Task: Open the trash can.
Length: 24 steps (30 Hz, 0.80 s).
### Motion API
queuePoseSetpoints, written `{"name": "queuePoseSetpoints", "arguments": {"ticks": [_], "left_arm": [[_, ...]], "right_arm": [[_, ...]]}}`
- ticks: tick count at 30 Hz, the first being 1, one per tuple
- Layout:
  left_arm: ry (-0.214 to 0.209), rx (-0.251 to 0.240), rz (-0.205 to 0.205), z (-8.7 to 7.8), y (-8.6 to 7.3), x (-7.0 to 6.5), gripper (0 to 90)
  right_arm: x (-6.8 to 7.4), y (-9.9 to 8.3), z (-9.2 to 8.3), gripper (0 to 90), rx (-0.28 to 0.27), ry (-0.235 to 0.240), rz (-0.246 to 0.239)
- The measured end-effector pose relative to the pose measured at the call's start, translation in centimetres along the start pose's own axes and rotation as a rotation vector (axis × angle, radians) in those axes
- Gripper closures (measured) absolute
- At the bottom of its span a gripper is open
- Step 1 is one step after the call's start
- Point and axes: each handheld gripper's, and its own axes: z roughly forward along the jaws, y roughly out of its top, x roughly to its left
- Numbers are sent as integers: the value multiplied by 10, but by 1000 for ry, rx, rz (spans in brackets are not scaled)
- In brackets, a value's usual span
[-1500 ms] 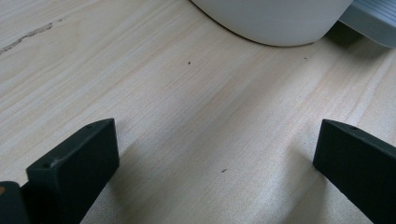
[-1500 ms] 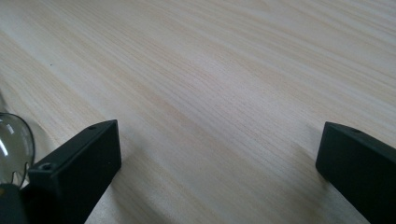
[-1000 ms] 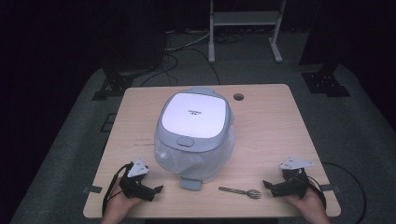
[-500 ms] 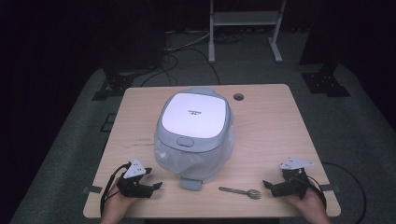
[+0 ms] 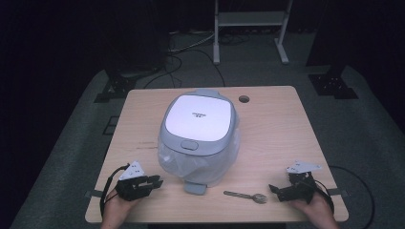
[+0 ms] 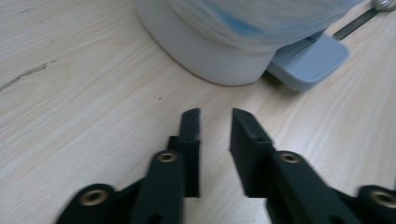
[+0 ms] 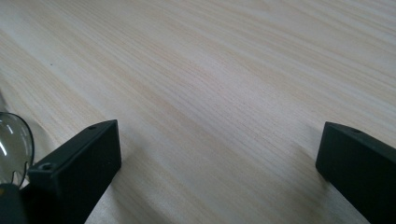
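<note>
Black jaws of the left gripper (image 6: 215,135) had just been closing to a narrow gap with nothing between them, near the table's (image 5: 286,124) front-left corner. The right gripper (image 5: 279,190) rested wide and empty just beside the metal fork (image 5: 246,195). The grey-and-white lidded rice cooker (image 5: 199,136) stood untouched at mid-table, so gripping had probably not begun.

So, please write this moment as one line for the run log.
left gripper: fingers just closing, nothing between | right gripper: open, empty | rice cooker: lid shut | spoon: on table

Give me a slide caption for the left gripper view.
Left tool, jaws narrowly apart and empty, faces the rice cooker on the table.
</note>
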Motion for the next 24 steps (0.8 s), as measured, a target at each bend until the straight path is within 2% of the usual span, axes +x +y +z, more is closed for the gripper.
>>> {"name": "queuePoseSetpoints", "arguments": {"ticks": [2, 5, 9, 17, 24], "left_arm": [[-19, -11, -13, -2, 1, -1, 849], [-33, -32, -19, -6, 4, -2, 899], [-57, -52, -19, -11, 6, -4, 900], [-68, -69, -15, -20, 8, -6, 899], [-101, -96, -14, -27, 13, -11, 899]], "right_arm": [[0, 0, 0, 0, 0, 0, 0], [0, 0, 0, 0, 0, 0, 0], [0, 0, 0, 0, 1, 1, 0], [0, 0, 0, 0, 1, 1, -1], [0, 0, 0, 0, 1, 1, -3]]}}
